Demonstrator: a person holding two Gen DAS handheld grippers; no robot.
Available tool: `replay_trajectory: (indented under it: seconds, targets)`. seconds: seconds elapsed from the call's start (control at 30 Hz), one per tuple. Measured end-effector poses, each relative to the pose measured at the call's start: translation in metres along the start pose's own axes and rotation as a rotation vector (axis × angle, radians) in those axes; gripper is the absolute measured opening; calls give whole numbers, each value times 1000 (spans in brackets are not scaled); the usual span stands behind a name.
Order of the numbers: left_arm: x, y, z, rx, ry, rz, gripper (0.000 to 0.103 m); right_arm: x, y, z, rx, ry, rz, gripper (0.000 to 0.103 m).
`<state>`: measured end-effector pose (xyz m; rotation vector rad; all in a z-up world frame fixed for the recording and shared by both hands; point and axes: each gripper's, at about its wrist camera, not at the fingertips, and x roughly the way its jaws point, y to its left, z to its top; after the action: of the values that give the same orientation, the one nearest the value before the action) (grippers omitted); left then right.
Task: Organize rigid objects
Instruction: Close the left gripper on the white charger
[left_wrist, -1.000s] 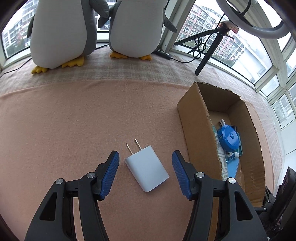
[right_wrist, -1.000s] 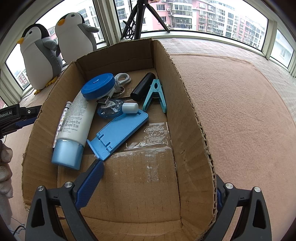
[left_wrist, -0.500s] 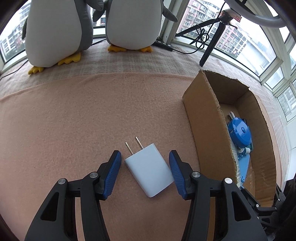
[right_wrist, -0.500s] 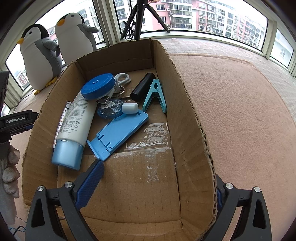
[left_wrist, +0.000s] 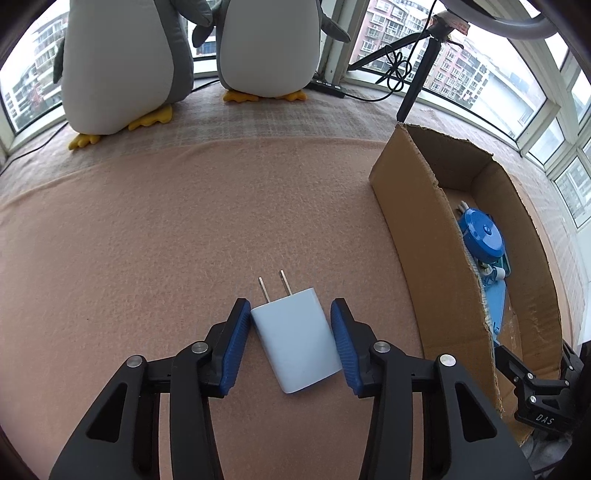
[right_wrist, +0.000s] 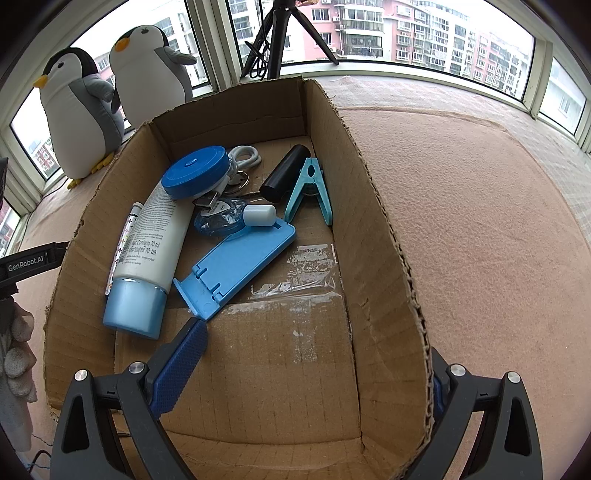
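Grab step: left gripper (left_wrist: 291, 332) sits narrow around the charger (left_wrist: 295, 341) at lower center, pads basically touching. Next it needs a firm squeeze, then lift toward the box (left_wrist: 417, 236); right gripper (right_wrist: 303, 363) straddles the box wall, wide.

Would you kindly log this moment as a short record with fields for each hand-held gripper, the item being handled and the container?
left hand-held gripper: open, fingers flanking the charger, nearly touching
item: white two-prong wall charger, flat on the pink felt cloth
right hand-held gripper: open, astride the box's right wall
container: open brown cardboard box
inside: blue round tape measure, white tube with blue cap, teal clothespin
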<state>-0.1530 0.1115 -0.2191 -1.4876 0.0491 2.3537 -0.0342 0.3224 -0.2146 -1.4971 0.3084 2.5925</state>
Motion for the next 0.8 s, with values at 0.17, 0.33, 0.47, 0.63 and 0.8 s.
replay_trajectory:
  seconds: [0.17,0.33,0.47,0.63,0.8]
  targets:
    - [-16,-5,-9,51,-36,-2,38,0,0,0,0,0,0,96]
    - [-18,-3,-13,55,-36,-17,38,0,0,0,0,0,0,96]
    - [-17,2,-14,44,-41,-18,38,0,0,0,-1,0,0,96]
    - [-15,-3,-25,78,-34,16,38,0,0,0,1,0,0,96]
    - [-19,-8,-35,113,-69,60,34,0,0,-1,1,-1,0,96]
